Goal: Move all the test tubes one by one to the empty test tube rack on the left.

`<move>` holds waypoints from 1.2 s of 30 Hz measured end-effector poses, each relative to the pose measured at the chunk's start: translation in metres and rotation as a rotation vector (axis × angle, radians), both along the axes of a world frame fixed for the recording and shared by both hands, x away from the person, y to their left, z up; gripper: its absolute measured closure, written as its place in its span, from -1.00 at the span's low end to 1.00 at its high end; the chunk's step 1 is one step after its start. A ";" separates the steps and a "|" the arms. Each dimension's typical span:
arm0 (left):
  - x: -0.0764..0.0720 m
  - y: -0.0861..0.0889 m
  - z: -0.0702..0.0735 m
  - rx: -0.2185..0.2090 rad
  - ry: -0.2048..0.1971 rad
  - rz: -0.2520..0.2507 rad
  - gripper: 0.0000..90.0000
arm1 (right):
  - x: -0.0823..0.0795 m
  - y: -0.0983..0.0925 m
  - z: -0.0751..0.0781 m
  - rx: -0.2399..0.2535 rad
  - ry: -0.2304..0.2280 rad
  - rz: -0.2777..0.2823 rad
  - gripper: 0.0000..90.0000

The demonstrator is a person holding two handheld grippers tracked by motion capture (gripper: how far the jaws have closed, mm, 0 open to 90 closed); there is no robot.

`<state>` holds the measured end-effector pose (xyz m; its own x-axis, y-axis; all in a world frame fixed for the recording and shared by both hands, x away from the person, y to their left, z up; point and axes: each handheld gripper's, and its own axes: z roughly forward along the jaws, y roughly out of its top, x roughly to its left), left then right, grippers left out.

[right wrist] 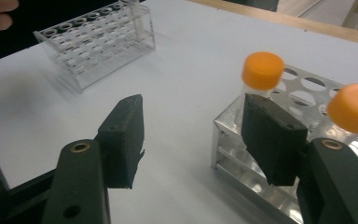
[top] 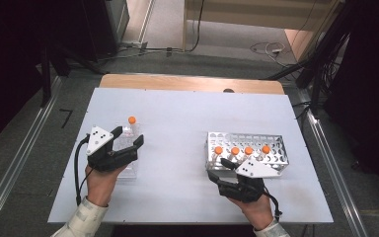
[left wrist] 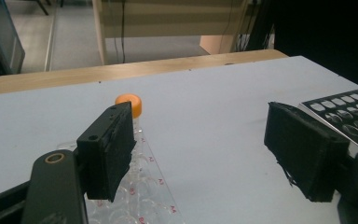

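Here the work in hand looks like moving capped tubes from the metal rack (top: 271, 160) to the clear plastic rack (top: 128, 170). The left tool (top: 128, 136) hovers over the clear rack with its jaws standing wide and nothing between them; one orange-capped tube (top: 132, 123) stands upright in that rack just beyond its far jaw, apart from the pads. The right tool (top: 222, 170) sits at the near left corner of the metal rack, jaws also apart and empty, with four more tubes in a row just ahead of it; the nearest tube (right wrist: 262, 71) rises directly behind its right-hand jaw, and whether the pad brushes it I cannot tell. Judging by looks, these tubes are light, stiff and smooth-walled, likely plastic, so they could slip or tip under a glancing squeeze. The ribbed orange cap, or the wall just beneath it, seems the best place to grip, since it stands proud of the rack. A straight upward pull should keep the tube from binding in its hole. Both racks rest well apart on the white tabletop (top: 177, 113).
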<state>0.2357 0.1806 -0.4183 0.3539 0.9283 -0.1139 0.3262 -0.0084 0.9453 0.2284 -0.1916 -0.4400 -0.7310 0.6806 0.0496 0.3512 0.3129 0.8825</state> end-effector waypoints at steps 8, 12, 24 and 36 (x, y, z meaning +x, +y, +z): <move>-0.002 -0.003 -0.004 0.014 0.011 -0.009 -0.47 | 0.010 -0.002 -0.010 -0.006 -0.009 -0.092 -0.03; -0.001 -0.004 -0.006 0.020 0.019 -0.009 -0.47 | 0.014 -0.001 -0.012 -0.008 -0.012 -0.118 0.06; 0.000 -0.006 -0.007 0.028 0.021 -0.020 -0.47 | 0.023 0.007 -0.018 -0.016 -0.021 -0.173 0.30; 0.000 -0.008 -0.008 0.033 0.026 -0.025 -0.47 | 0.030 0.016 -0.024 -0.036 -0.035 -0.189 0.48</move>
